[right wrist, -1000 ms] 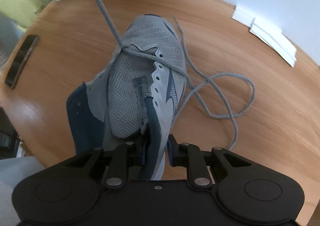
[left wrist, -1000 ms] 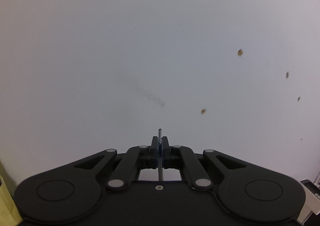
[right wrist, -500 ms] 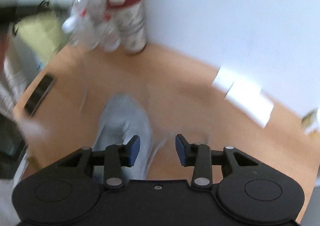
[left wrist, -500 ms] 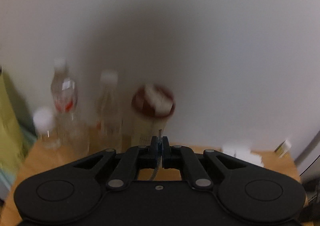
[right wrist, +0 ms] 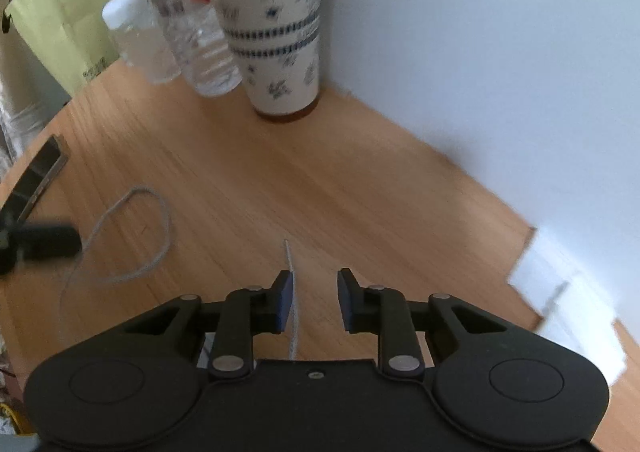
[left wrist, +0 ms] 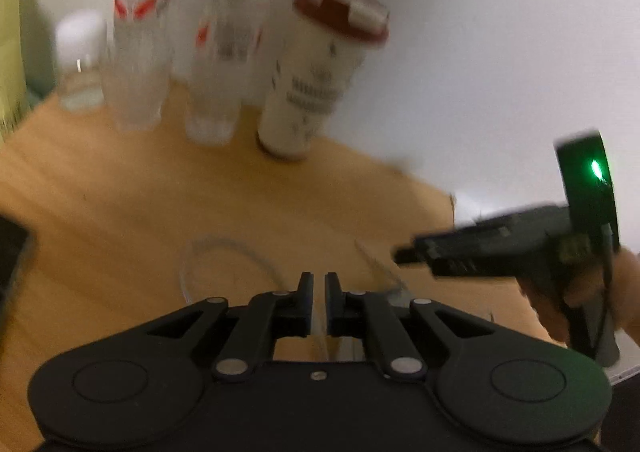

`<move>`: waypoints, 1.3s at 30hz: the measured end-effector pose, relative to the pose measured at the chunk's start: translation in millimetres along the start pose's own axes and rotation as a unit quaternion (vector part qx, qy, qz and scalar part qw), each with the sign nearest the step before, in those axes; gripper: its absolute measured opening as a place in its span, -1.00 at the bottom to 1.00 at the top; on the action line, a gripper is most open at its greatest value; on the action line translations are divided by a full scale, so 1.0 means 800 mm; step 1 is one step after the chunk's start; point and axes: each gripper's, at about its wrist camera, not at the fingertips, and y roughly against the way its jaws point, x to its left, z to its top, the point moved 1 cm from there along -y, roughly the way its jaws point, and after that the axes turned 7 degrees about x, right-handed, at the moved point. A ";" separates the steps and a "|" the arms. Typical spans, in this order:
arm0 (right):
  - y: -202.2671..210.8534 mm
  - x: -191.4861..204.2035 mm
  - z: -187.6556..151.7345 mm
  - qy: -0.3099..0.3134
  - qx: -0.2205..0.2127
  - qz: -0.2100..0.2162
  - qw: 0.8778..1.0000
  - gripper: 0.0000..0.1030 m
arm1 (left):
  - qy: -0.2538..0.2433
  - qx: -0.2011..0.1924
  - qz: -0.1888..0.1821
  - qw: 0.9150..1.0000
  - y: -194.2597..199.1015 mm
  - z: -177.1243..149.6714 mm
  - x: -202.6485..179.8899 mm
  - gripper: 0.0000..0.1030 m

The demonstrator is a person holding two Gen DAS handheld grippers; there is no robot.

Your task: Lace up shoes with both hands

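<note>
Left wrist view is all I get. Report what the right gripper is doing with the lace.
Observer: The right gripper is open. The lace end sits between its fingers, close to the left pad, unclamped.
Operator: Give me the tip's direction.
Observer: The tip sticks out forward past the fingertips, roughly toward the patterned cup.
Operator: Trace the loop from that side.
Observer: The grey loop lies on the table, and one strand leads to the left gripper, which is blurred.

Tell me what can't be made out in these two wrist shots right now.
- Shoe: in neither view, below both frames.
- Lace end: right wrist view, lower part hidden behind the gripper body.
- Lace loop: left wrist view, motion-blurred, grip unclear.
- Cup print: left wrist view, blurred.
</note>
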 end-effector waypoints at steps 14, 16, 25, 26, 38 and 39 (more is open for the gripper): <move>-0.040 0.022 0.017 0.035 0.031 0.004 0.999 -0.96 | 0.022 -0.004 0.038 0.999 -0.002 -0.016 0.021 -0.91; -0.027 0.015 0.015 0.019 0.013 0.006 1.000 -0.96 | 0.014 -0.002 0.039 0.999 0.001 -0.016 0.022 -0.91; 0.132 -0.009 -0.007 -0.044 -0.152 0.023 0.987 -0.96 | -0.033 0.028 -0.019 0.999 0.039 -0.029 -0.007 -0.07; 0.153 -0.009 -0.010 -0.049 -0.173 0.023 0.983 -0.96 | -0.031 0.039 -0.040 0.998 0.041 -0.032 -0.011 -0.04; 0.382 -0.012 -0.029 -0.060 -0.399 -0.029 0.914 -0.96 | -0.035 0.141 -0.098 0.984 0.000 -0.058 -0.044 -0.26; 0.392 -0.012 -0.029 -0.059 -0.409 -0.034 0.910 -0.96 | -0.038 0.140 -0.102 0.984 -0.003 -0.058 -0.047 -0.25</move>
